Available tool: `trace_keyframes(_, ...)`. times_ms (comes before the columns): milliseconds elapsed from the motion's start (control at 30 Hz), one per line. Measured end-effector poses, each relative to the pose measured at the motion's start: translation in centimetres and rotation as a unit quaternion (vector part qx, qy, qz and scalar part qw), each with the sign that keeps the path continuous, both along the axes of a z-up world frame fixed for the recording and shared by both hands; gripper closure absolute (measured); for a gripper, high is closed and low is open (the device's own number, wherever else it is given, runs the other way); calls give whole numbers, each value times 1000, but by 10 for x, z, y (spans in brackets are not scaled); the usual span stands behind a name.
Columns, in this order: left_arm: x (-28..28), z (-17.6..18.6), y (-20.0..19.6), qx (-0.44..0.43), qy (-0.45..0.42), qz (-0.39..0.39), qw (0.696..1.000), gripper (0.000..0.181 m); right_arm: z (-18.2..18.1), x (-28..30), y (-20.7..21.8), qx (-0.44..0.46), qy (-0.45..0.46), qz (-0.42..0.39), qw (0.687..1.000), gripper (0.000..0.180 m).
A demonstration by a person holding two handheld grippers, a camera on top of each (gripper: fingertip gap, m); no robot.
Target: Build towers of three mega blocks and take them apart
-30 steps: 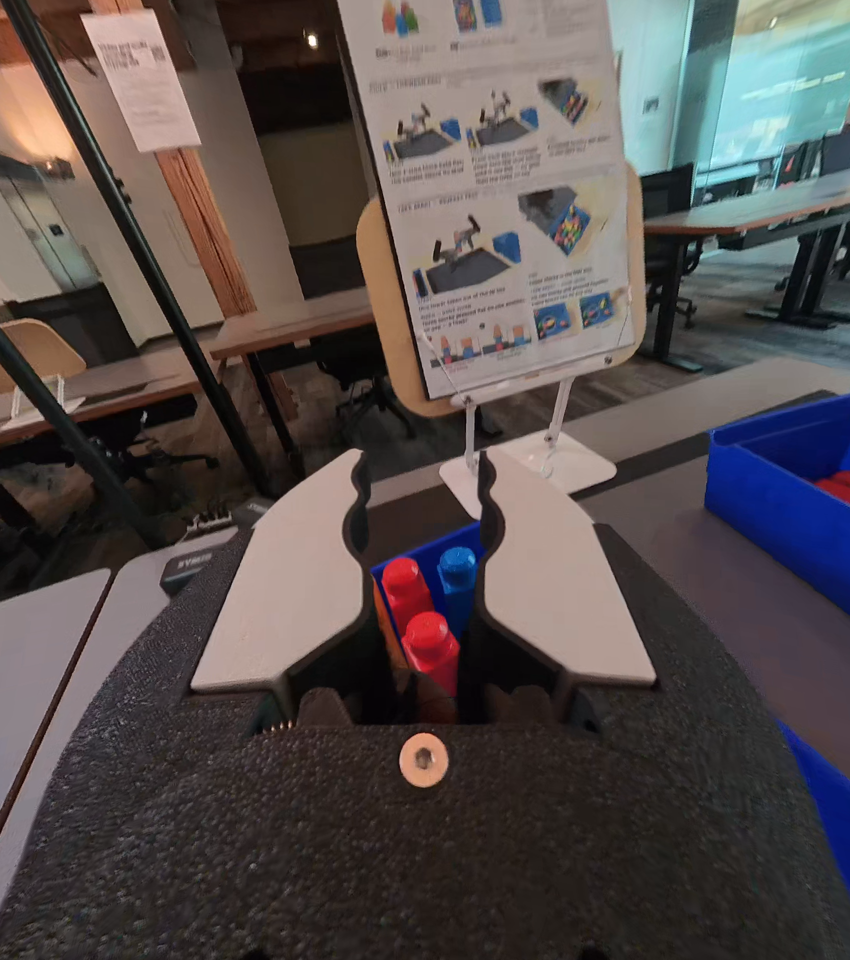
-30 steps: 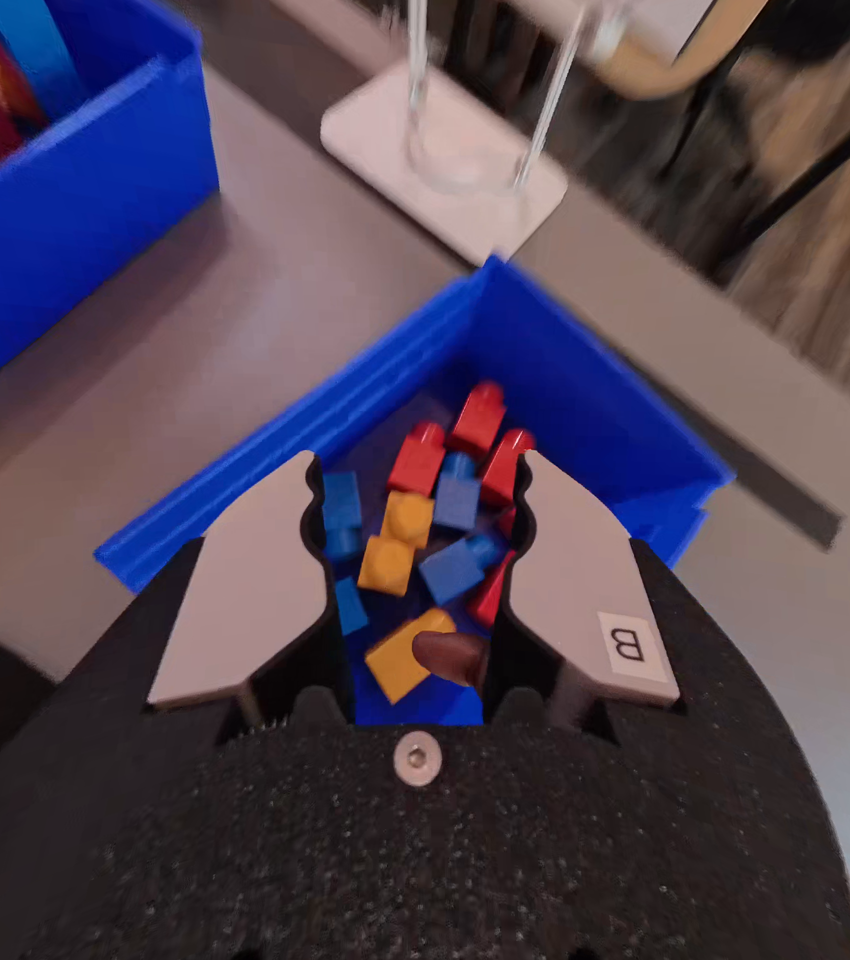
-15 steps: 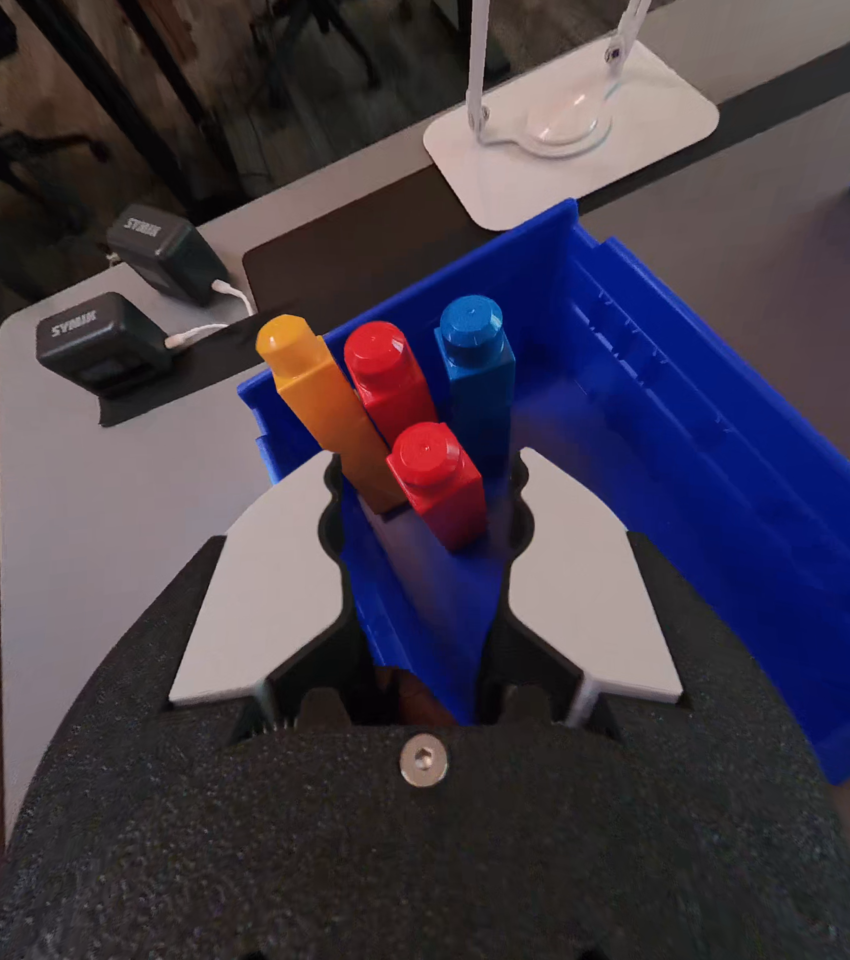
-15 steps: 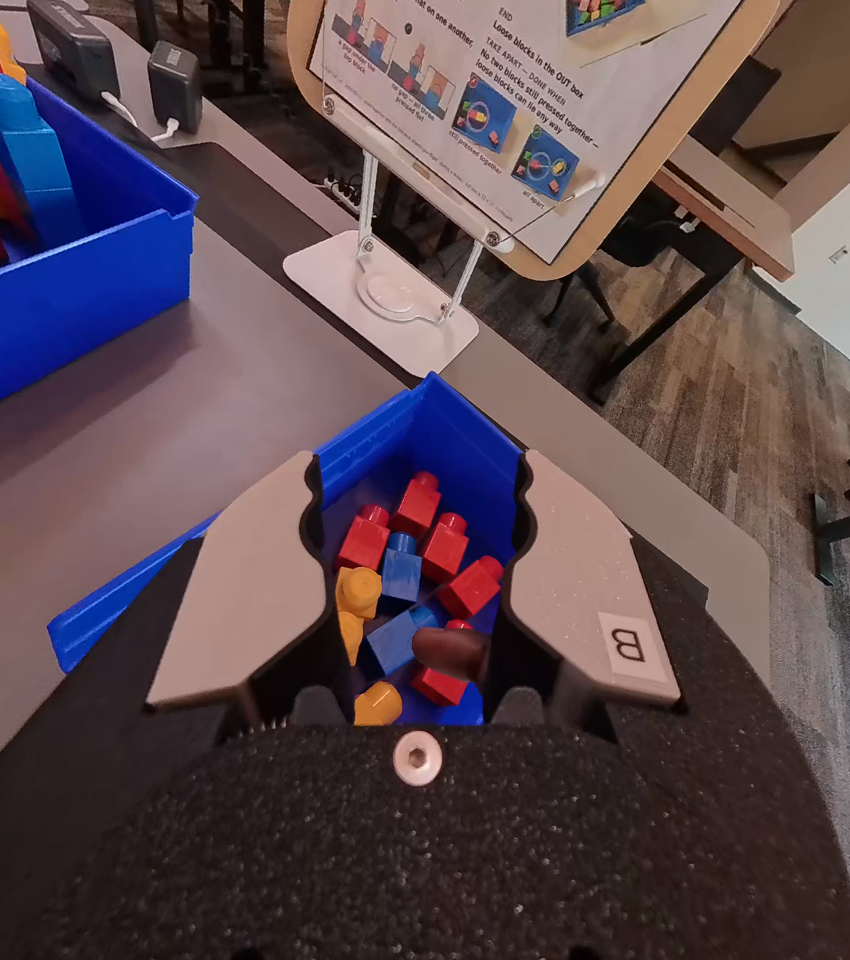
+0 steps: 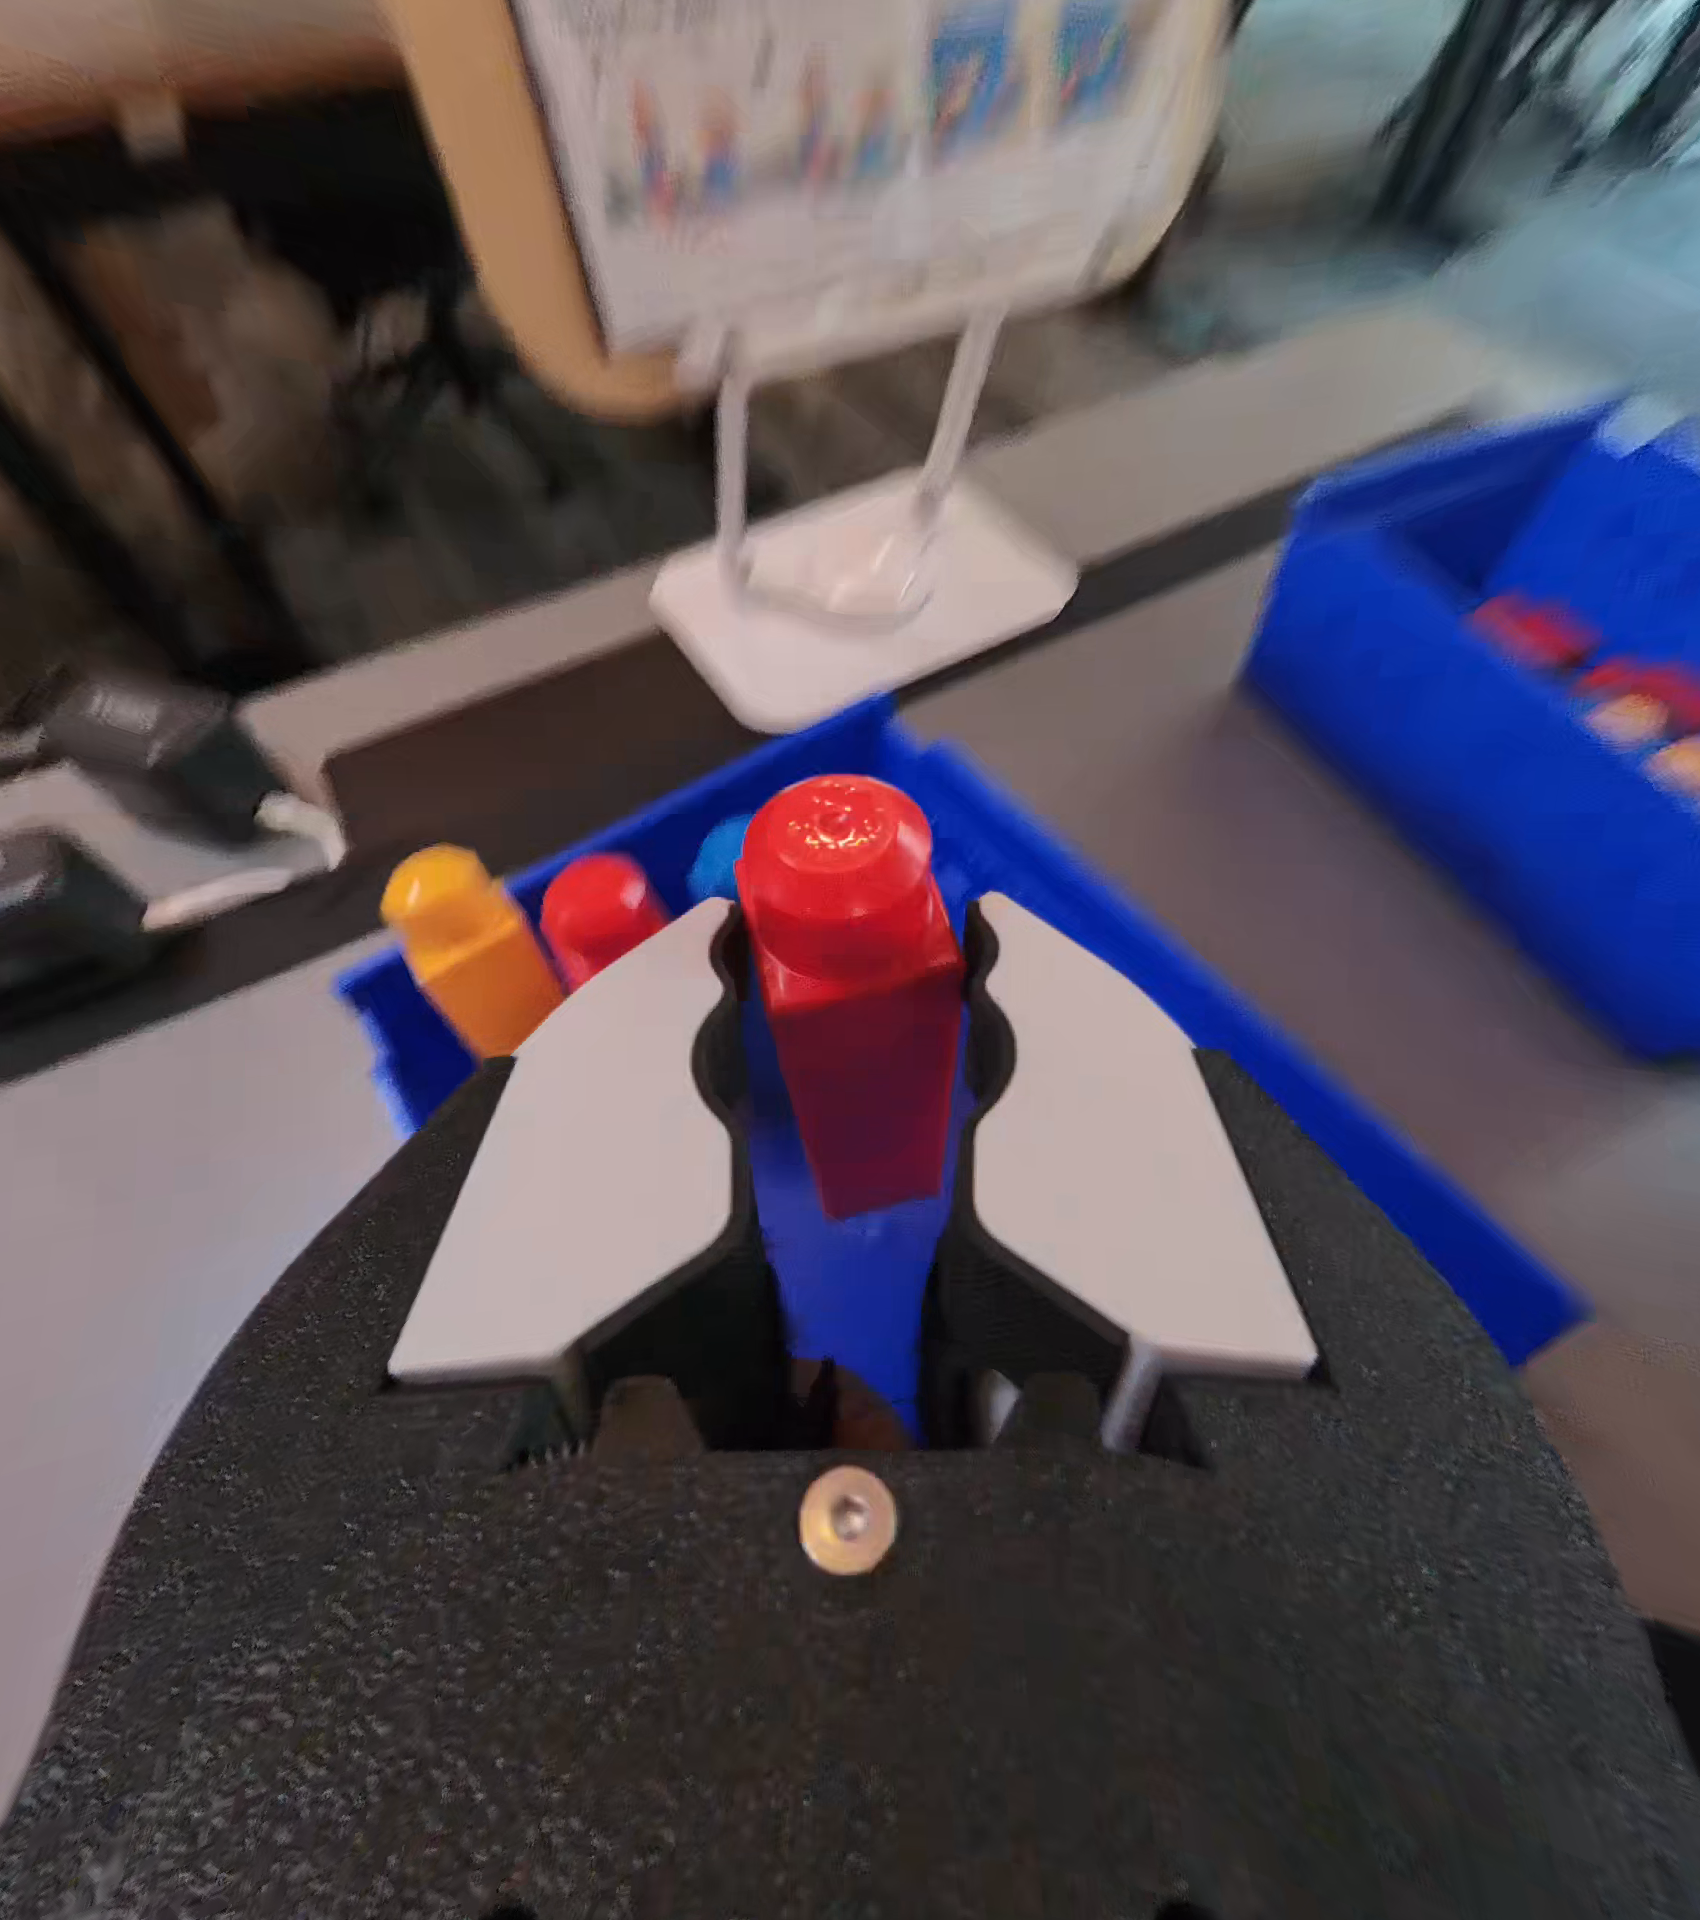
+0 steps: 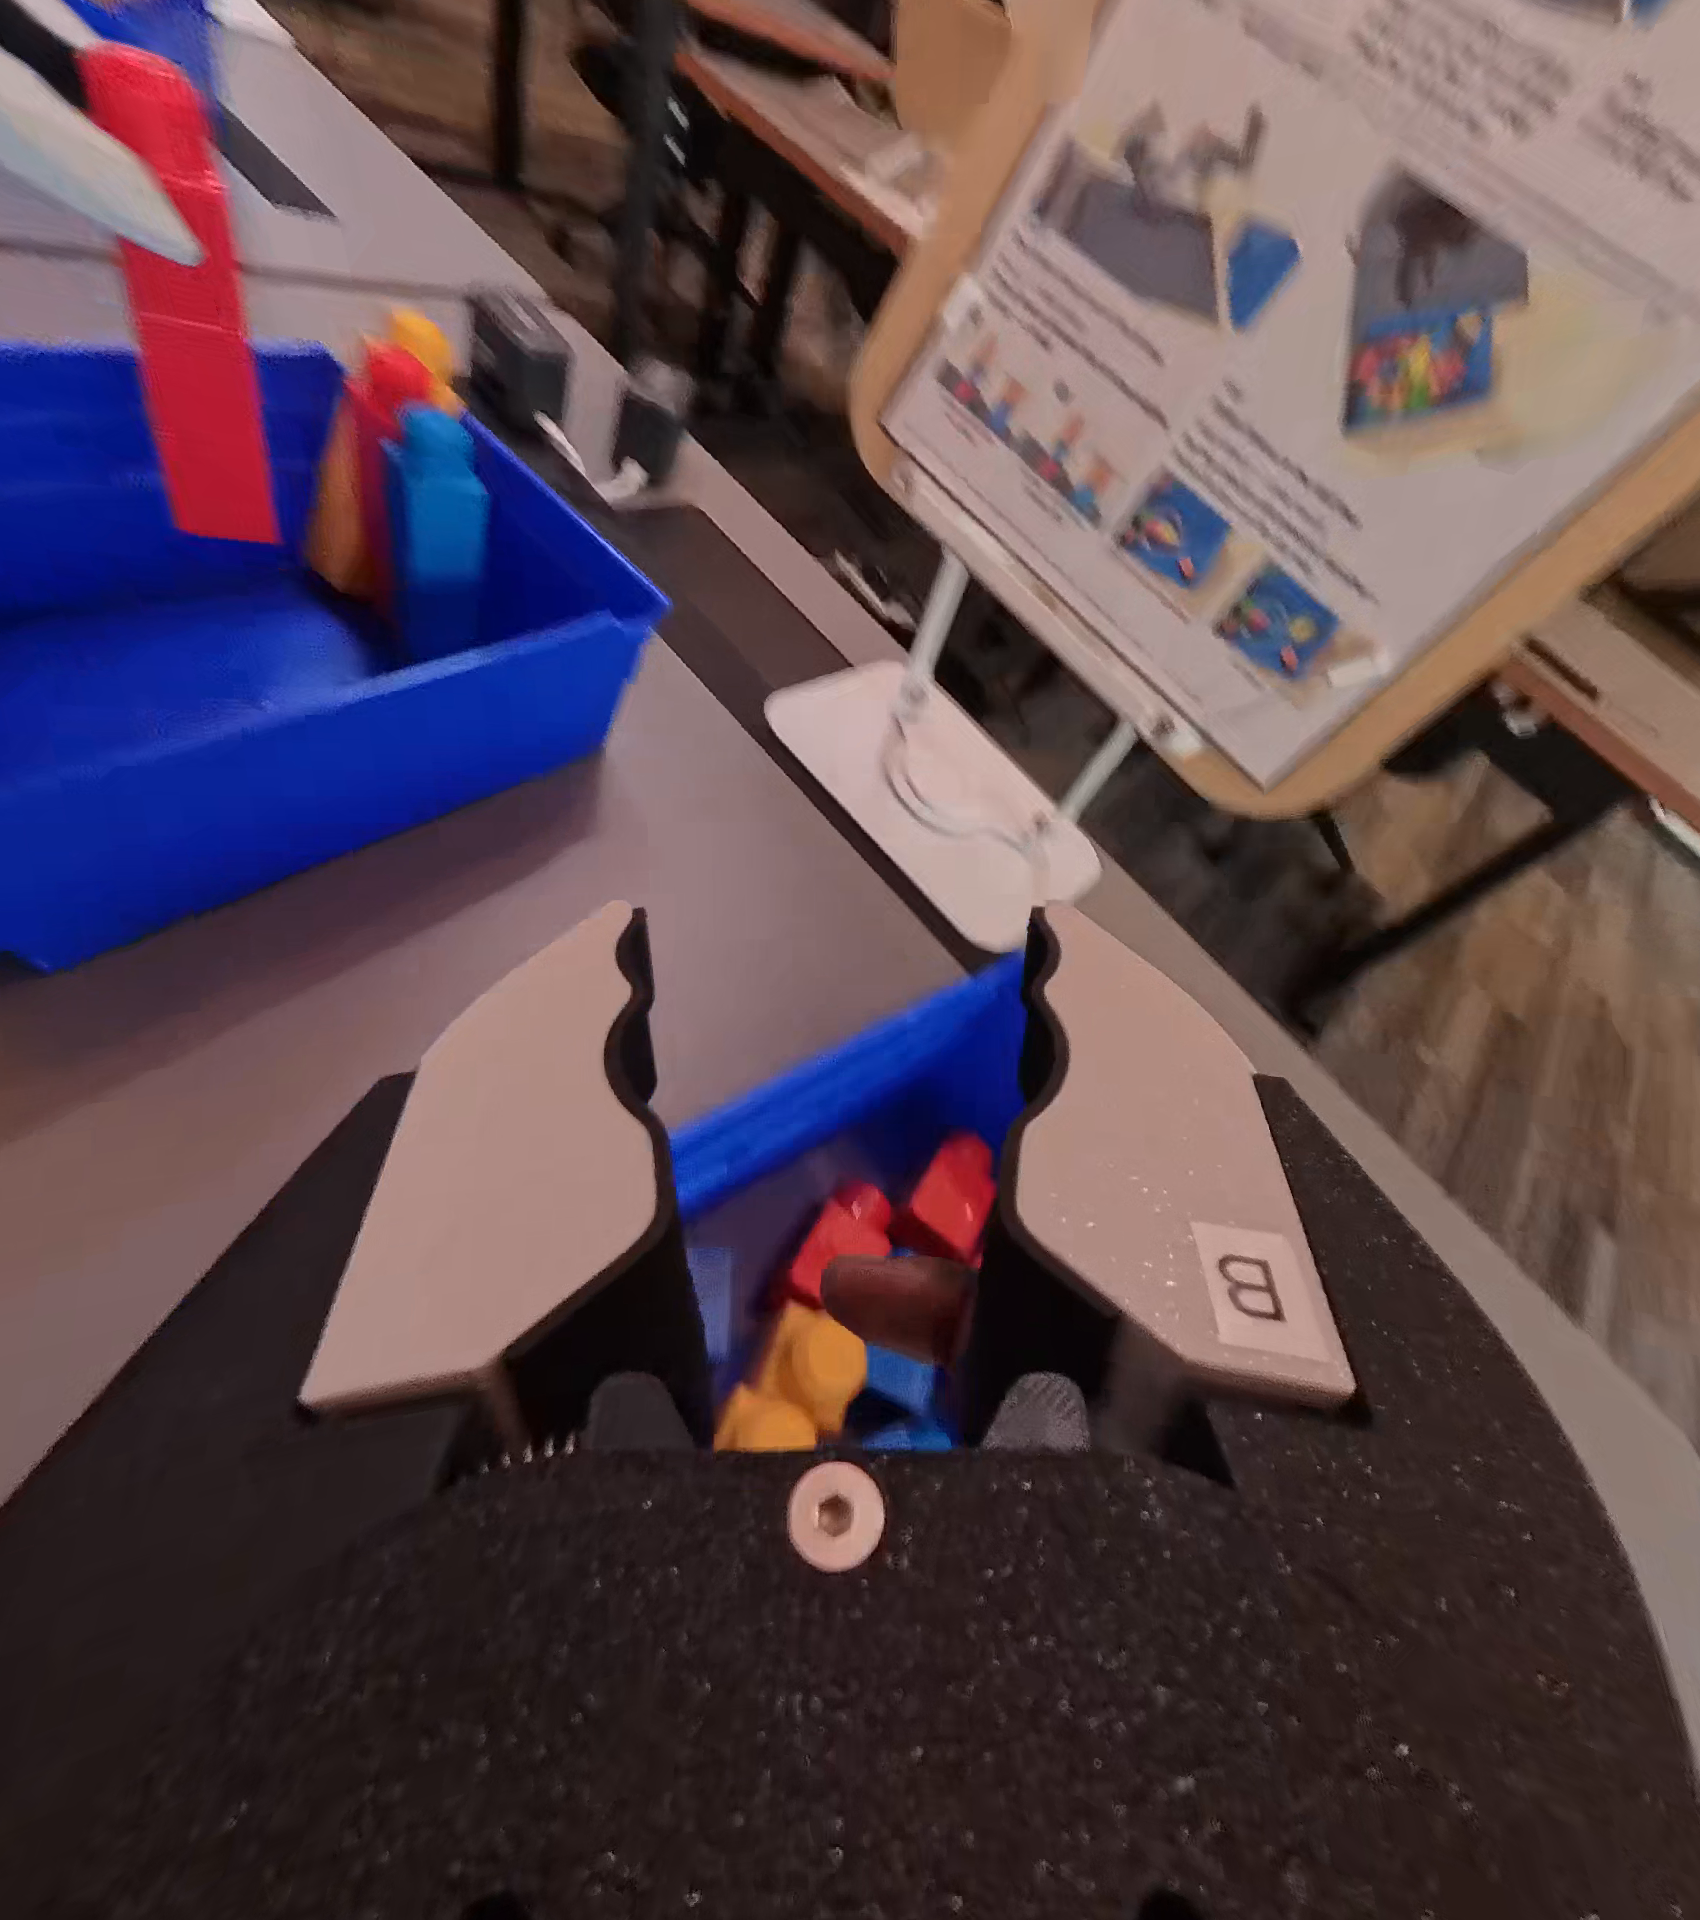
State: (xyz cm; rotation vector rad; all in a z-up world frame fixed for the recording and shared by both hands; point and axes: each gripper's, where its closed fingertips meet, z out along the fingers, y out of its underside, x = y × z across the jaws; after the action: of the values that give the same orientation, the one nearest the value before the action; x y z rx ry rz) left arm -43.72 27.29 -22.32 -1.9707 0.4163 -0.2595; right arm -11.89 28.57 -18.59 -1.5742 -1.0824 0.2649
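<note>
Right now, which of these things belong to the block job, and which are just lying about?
Job:
- red tower held by left gripper
- towers' bin
- loose-blocks bin
- right gripper, open

Lying about:
- instruction board
- black chargers

Instruction board (image 6: 1345, 343) on stand, chargers (image 5: 4, 914) beside

The left gripper (image 5: 846, 935) has lifted the red tower (image 5: 851, 997) from its bin (image 5: 1241, 1049).

sign (image 5: 856, 156) blurred (blue tower (image 5: 718, 868) mostly hidden)
</note>
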Motion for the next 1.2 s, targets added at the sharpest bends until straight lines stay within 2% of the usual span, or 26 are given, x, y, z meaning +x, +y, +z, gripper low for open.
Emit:
trace_keyframes(33, 9, 23, -6, 45, -43, -25, 998, 142, 7, -15, -8, 14, 12, 36, 999, 110)
trace_keyframes(133, 28, 82, -25, 156, -155, -76, 973, 143, 32, -66, -40, 69, 57, 154, 984, 107)
trace_keyframes(233, 38, 115, -33, 216, -221, -94, 946, 144, 52, -118, -67, 98, 113, 230, 962, 103)
trace_keyframes(300, 46, 132, -38, 241, -280, -113, 922, 144, 60, -150, -68, 148, 129, 214, 957, 96)
trace_keyframes(433, 67, 154, -49, 243, -389, -181, 870, 145, 56, -191, -64, 255, 122, 149, 948, 98)
trace_keyframes(500, 78, 154, -48, 231, -401, -195, 865, 145, 53, -202, -62, 258, 142, 130, 947, 101)
trace_keyframes(567, 88, 152, -44, 224, -398, -198, 867, 145, 62, -196, -59, 306, 163, 85, 934, 146)
trace_keyframes(700, 97, 154, -44, 233, -395, -208, 864, 143, 69, -183, -55, 346, 153, 50, 924, 147)
trace_keyframes(800, 107, 148, -40, 228, -355, -205, 883, 116, 79, -170, -53, 379, 159, 23, 911, 147)
trace_keyframes(867, 123, 138, -39, 218, -304, -218, 902, 111, 83, -167, -55, 400, 149, 11, 904, 147)
trace_keyframes(933, 141, 135, -43, 216, -278, -241, 904, 118, 85, -168, -59, 409, 139, 13, 902, 147)
trace_keyframes(1000, 150, 138, -44, 232, -273, -245, 901, 143, 89, -169, -64, 420, 141, 15, 897, 147)
trace_keyframes(1067, 152, 144, -50, 241, -293, -257, 889, 144, 95, -167, -70, 432, 150, 21, 889, 147)
trace_keyframes(1200, 155, 158, -65, 228, -367, -304, 849, 144, 107, -162, -90, 487, 177, 42, 854, 141)
